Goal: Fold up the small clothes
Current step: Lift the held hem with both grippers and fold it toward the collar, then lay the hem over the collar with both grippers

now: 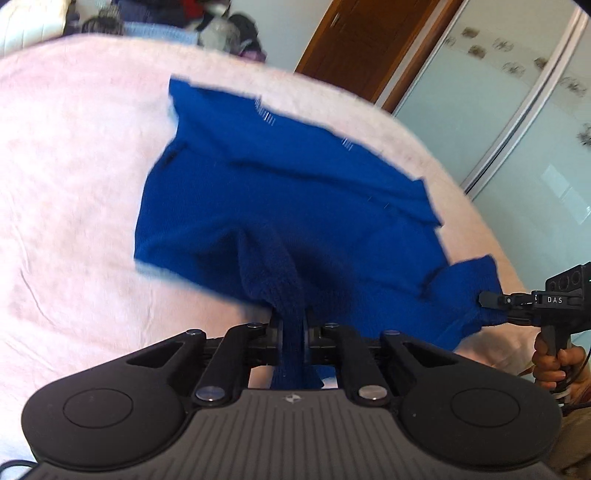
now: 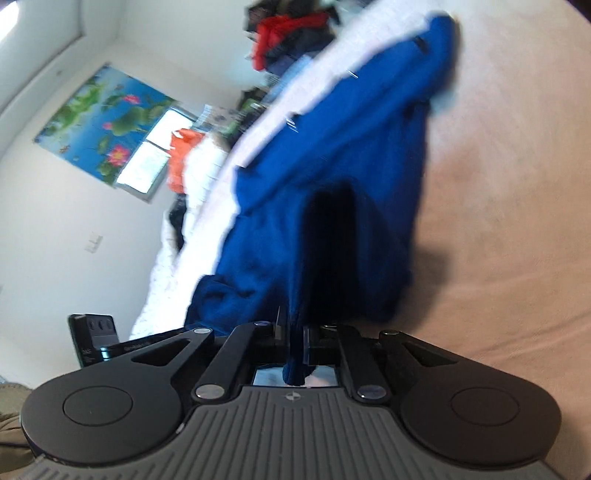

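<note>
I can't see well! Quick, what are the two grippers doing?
Left gripper: closed, fingers pinching the blue garment.
Right gripper: closed, pinching the same blue garment.

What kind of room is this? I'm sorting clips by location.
Most likely a bedroom: a blue garment lies on a pink bedspread, with piled clothes behind, a sliding wardrobe door and a flower poster.

Bedroom bkgd, non-task stuff only
Pink bedspread (image 1: 74,184) covering bed; lotus poster (image 2: 107,122) hanging on wall by window (image 2: 147,158); wooden door (image 1: 369,40) & clothes pile (image 2: 291,29) sitting beyond.
</note>
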`<act>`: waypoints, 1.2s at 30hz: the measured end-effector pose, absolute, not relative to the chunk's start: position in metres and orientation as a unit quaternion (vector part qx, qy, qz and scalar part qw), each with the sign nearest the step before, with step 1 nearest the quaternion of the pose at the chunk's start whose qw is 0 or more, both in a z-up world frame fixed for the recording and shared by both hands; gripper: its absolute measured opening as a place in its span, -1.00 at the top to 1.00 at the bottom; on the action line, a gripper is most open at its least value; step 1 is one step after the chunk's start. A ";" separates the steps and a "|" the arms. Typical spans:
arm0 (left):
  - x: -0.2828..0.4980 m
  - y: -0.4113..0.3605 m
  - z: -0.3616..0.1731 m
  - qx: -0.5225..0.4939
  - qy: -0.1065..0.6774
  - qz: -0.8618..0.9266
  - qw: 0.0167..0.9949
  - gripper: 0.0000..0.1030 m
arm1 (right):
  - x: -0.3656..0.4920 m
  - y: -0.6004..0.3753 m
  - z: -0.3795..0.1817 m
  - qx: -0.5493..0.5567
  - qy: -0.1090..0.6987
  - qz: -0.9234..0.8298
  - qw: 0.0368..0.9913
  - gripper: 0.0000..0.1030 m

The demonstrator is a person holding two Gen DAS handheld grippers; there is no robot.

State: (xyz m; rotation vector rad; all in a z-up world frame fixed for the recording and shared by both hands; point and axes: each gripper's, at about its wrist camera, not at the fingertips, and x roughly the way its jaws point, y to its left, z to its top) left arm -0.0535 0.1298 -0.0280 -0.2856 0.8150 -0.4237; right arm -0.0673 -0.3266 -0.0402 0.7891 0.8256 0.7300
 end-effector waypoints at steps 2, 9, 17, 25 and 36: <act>-0.063 0.134 -0.004 -0.145 0.354 -0.218 0.898 0.83 | -0.071 -0.330 -0.017 0.356 0.352 0.359 0.788 0.78; -0.097 0.151 0.062 -0.156 0.246 -0.255 0.922 0.83 | -0.097 -0.340 0.065 0.285 0.263 0.423 0.819 0.78; -0.091 0.147 0.054 -0.130 0.274 -0.227 0.926 0.83 | -0.101 -0.326 0.068 0.255 0.283 0.451 0.807 0.78; -0.051 0.126 0.062 -0.086 0.289 -0.153 0.941 0.82 | -0.066 -0.326 0.054 0.318 0.283 0.388 0.818 0.78; 0.001 0.077 0.048 -0.026 0.298 -0.059 0.952 0.82 | -0.020 -0.286 0.038 0.216 0.279 0.238 0.905 0.78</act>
